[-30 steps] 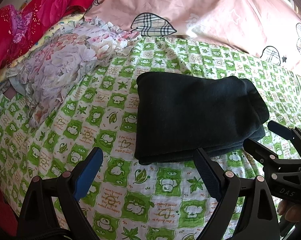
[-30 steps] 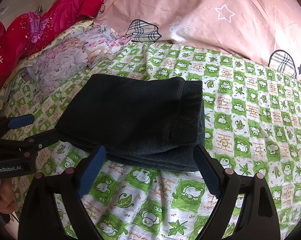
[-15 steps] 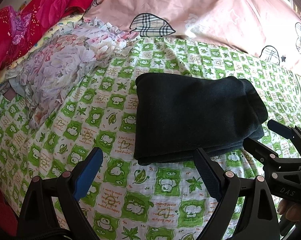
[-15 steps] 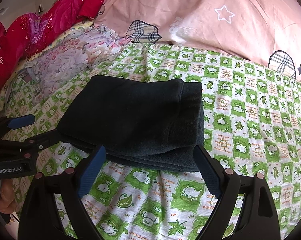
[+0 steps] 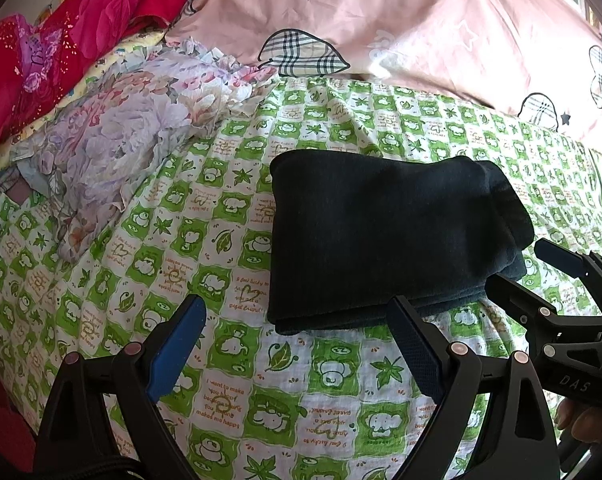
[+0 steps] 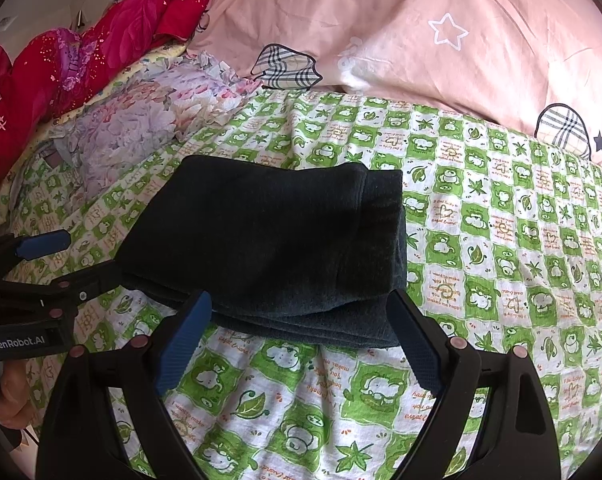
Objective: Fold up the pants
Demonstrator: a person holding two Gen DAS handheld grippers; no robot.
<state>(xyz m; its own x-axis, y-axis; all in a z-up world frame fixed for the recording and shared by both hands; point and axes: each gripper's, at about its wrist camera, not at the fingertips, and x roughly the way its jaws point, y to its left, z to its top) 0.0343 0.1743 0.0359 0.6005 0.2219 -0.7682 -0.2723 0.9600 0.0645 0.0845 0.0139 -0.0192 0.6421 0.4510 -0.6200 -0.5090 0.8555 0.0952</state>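
Observation:
The dark pants (image 5: 385, 232) lie folded into a thick rectangle on the green patterned bed sheet (image 5: 205, 248); they also show in the right wrist view (image 6: 277, 248). My left gripper (image 5: 297, 344) is open and empty, just short of the pants' near left corner. My right gripper (image 6: 301, 336) is open and empty at the pants' near edge. In the left wrist view the right gripper (image 5: 537, 268) sits at the pants' right end. In the right wrist view the left gripper (image 6: 73, 256) sits at the pants' left end.
A floral cloth (image 5: 117, 148) lies crumpled to the left of the pants. A pink quilt (image 5: 401, 16) with plaid patches lies along the back. Red bedding (image 5: 49, 44) is piled at the far left.
Both grippers have drawn back slightly from the pants. The pants have not moved.

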